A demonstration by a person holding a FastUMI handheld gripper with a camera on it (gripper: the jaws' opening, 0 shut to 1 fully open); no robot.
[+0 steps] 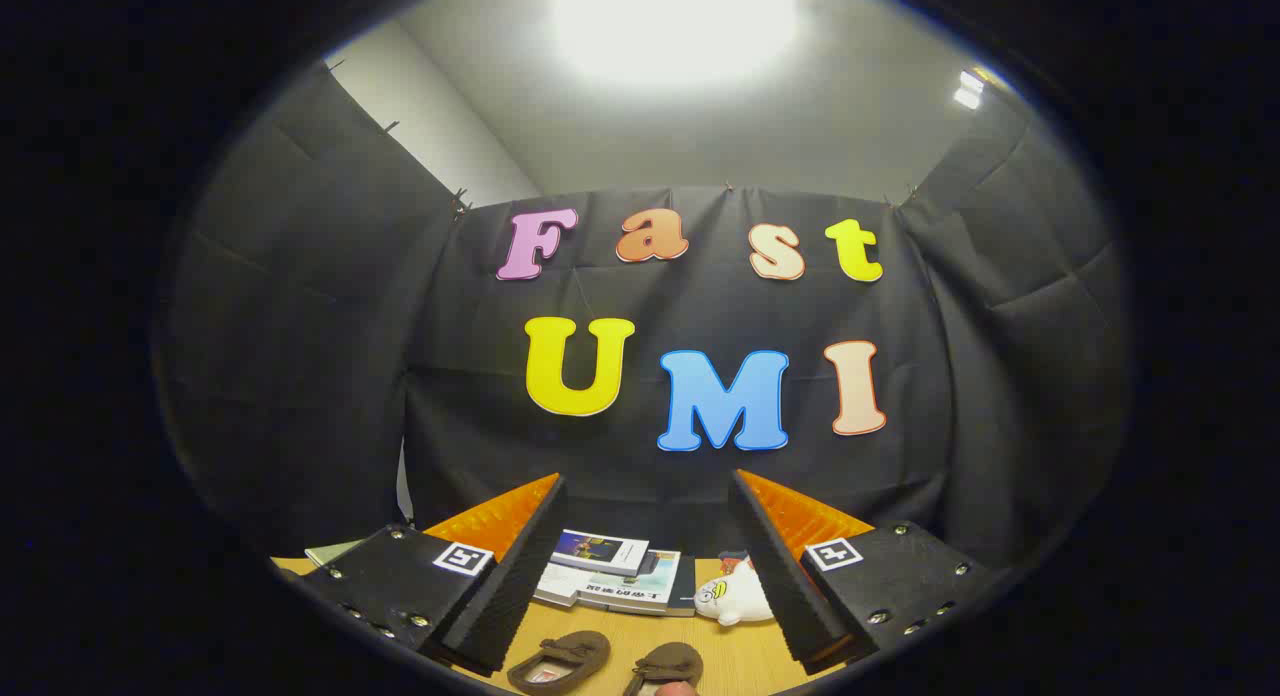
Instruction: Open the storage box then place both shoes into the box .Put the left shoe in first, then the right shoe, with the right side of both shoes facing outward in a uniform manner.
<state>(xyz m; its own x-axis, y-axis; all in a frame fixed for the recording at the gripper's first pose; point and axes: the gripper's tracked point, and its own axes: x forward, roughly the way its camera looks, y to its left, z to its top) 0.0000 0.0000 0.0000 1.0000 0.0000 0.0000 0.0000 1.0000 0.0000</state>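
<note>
**Jaws high, shoes low, box out of sight**

My gripper [640,576] points at the booth's back wall; jaws spread wide, holding nothing.

Two brown shoes sit on the counter [745,656] between the fingers, close under me: one shoe [560,662] toward my left finger, the other shoe [668,666] just beside it. Small, soft, moccasin-like, low openings with a strap or bow across the top. Only part of each shows, so I cannot tell left from right.

Beyond them: a stack of books [615,574], and a white plush toy [735,596] against my right finger.

Risks, as I judge them:
- Picking the wrong shoe first, since the pair look alike from here.
- Soft uppers could fold under a pinch and slip.
- Sweeping low could knock the toy or books.
- The box must be found and opened first.
</note>
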